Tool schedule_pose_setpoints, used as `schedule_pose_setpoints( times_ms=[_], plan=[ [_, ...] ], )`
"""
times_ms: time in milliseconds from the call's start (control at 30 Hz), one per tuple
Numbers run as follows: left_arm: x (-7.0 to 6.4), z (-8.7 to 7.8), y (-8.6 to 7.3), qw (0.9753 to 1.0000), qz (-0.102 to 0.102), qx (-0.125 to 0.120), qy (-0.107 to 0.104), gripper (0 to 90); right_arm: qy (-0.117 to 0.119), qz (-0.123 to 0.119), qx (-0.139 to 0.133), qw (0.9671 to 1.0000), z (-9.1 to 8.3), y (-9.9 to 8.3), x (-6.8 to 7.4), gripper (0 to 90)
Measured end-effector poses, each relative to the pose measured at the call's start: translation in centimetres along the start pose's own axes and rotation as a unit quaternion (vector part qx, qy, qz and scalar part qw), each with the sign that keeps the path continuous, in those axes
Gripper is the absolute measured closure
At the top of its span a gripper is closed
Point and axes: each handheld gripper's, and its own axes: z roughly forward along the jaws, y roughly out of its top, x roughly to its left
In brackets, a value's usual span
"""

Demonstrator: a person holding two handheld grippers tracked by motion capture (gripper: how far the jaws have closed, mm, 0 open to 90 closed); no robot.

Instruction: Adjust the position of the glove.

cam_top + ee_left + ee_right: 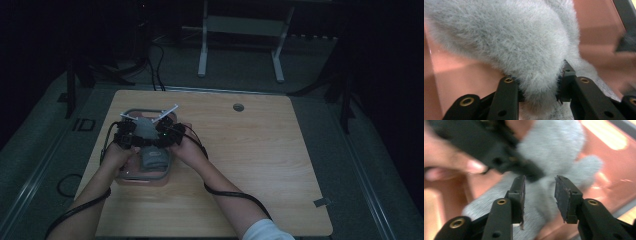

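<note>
— Grey fuzzy fabric (506, 42) fills the left gripper (537, 82) view, pinched between its jaws, over the pink tray (456, 75).

— And the right gripper (540, 188)?

— Spread, fabric at twelve o'clock (blurred, probably not gripping). If it closes short, the cloth could slip or bunch.

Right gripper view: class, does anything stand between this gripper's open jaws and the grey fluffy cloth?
Nothing visible does. The right gripper is open with the cloth directly beyond it; the left gripper grips the cloth off to one side.
</note>
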Motion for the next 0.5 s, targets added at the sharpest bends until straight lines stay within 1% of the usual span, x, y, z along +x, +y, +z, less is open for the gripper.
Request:
schedule_pose_setpoints(
  times_ms=[33,67,100,133,167,200,233,267,300,333,367,400,433,467,500],
  plan=[
    [-0.1,-0.1,0.0,1.0,-0.001,-0.004,0.003,63.9,0.018,-0.009,-0.005,0.9998,-0.2,-0.2,0.0,56.7],
    [-0.1,-0.3,0.0,0.9999,0.003,-0.008,0.005,60.7,0.02,-0.013,-0.004,0.9997,-0.4,-0.3,0.1,55.9],
    [-0.2,-0.4,0.0,0.9998,0.008,-0.015,0.013,57.5,0.028,-0.02,-0.003,0.9994,-0.5,-0.5,0.1,53.7],
    [-0.4,-0.6,0.0,0.9994,0.014,-0.02,0.024,52.2,0.042,-0.027,-0.005,0.9988,-0.6,-0.7,0.2,51.4],
    [-0.6,-0.8,0.0,0.9992,0.016,-0.025,0.028,48.9,0.045,-0.029,-0.007,0.9986,-0.7,-0.9,0.2,50.7],
    [-0.7,-1.1,0.1,0.9988,0.016,-0.034,0.032,45.5,0.047,-0.031,-0.005,0.9984,-0.8,-1.0,0.2,49.0],
    [-0.8,-1.5,0.2,0.998,0.018,-0.047,0.039,42.1,0.054,-0.033,-0.006,0.998,-1.0,-1.1,0.2,46.7],
    [-0.8,-1.9,0.3,0.9973,0.02,-0.056,0.042,40.3,0.056,-0.035,-0.01,0.9978,-1.2,-1.3,0.2,44.9],
    [-0.9,-2.3,0.3,0.9971,0.024,-0.063,0.035,36.8,0.058,-0.037,-0.014,0.9976,-1.4,-1.4,0.2,42.1],
    [-1.0,-2.8,0.4,0.9966,0.03,-0.069,0.031,31.5,0.062,-0.04,-0.02,0.9971,-1.6,-1.6,0.1,39.1],
    [-1.0,-2.8,0.4,0.9966,0.03,-0.069,0.031,30.0,0.062,-0.04,-0.02,0.9971,-1.6,-1.6,0.1,39.1],
    [-1.1,-3.4,0.3,0.9952,0.044,-0.08,0.034,30.0,0.068,-0.041,-0.025,0.9965,-1.9,-1.7,0.1,36.0],
    [-1.3,-3.9,0.2,0.9936,0.053,-0.094,0.031,29.4,0.074,-0.042,-0.03,0.9959,-2.3,-1.9,0.1,31.6],
    [-1.3,-4.2,0.1,0.9926,0.06,-0.101,0.03,26.5,0.076,-0.047,-0.036,0.9954,-2.6,-2.1,0.0,27.7],
    [-1.4,-4.6,0.0,0.9916,0.064,-0.106,0.036,24.7,0.081,-0.051,-0.042,0.9945,-2.8,-2.3,0.0,24.5]
  ],
)
